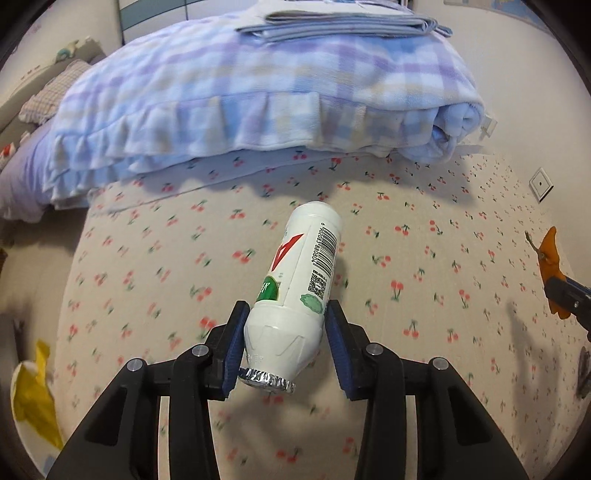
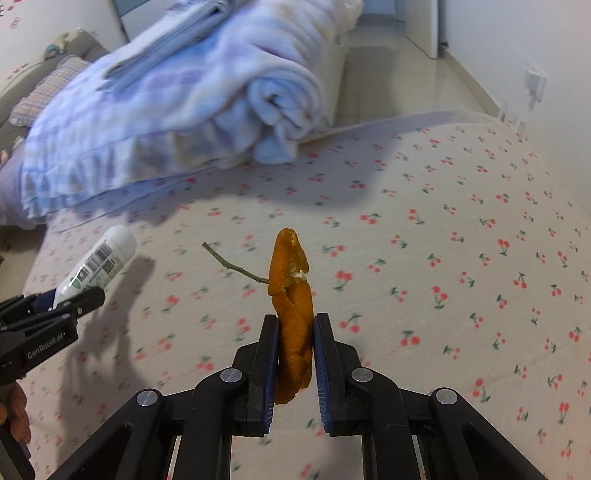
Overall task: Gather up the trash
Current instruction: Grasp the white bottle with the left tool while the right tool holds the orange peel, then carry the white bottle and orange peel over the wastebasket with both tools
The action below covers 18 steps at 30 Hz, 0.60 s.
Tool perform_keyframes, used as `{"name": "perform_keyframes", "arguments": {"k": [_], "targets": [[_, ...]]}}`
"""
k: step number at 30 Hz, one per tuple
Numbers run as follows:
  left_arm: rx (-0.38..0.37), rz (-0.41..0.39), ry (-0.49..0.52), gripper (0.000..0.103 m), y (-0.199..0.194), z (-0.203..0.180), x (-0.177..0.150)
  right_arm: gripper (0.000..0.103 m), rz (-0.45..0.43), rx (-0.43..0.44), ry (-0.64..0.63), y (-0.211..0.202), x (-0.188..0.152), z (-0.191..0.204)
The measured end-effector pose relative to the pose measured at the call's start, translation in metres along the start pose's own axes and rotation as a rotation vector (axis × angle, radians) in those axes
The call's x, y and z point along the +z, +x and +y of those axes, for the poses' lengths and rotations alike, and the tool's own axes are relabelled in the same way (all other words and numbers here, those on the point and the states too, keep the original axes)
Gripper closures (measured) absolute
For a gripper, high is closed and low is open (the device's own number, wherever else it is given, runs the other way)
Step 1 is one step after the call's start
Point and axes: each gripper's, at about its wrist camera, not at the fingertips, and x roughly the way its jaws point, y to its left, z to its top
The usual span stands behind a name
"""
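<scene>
My left gripper (image 1: 286,314) is shut on a white plastic bottle (image 1: 299,288) with a barcode and a foil-sealed mouth, held above the cherry-print bed sheet (image 1: 424,240). The bottle also shows in the right wrist view (image 2: 99,262), with the left gripper (image 2: 70,302) at the far left. My right gripper (image 2: 295,321) is shut on an orange peel (image 2: 291,306) with a thin twig (image 2: 232,266) sticking out to the left, held above the sheet. The peel also shows at the right edge of the left wrist view (image 1: 550,266).
A folded blue and purple plaid blanket (image 1: 258,92) lies on the bed behind, with a grey folded cloth (image 1: 343,22) on top. A yellow bag (image 1: 33,402) sits at the lower left. Tiled floor (image 2: 388,74) and a wall run along the bed's right side.
</scene>
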Motion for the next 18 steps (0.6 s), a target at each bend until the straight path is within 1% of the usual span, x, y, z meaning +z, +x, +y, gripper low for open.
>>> {"name": "perform_keyframes", "arguments": {"k": [1, 2, 7, 12, 18], "targets": [[0.002, -0.002, -0.011, 0.059, -0.009, 0.004, -0.006, 0.087, 0.000, 0.007, -0.005, -0.003, -0.001, 0.003], [0.002, -0.002, -0.016, 0.059, -0.009, 0.002, -0.008, 0.087, 0.000, 0.017, -0.010, -0.009, -0.003, 0.006], [0.003, -0.009, -0.052, 0.059, -0.042, 0.024, -0.035, 0.087, 0.007, 0.056, -0.005, -0.024, -0.011, 0.016], [0.002, -0.014, -0.083, 0.059, -0.065, 0.038, -0.055, 0.087, 0.010, 0.075, -0.025, -0.037, -0.019, 0.031], [0.012, -0.030, -0.131, 0.059, -0.094, 0.071, -0.084, 0.087, 0.020, 0.105, -0.063, -0.046, -0.030, 0.056]]}}
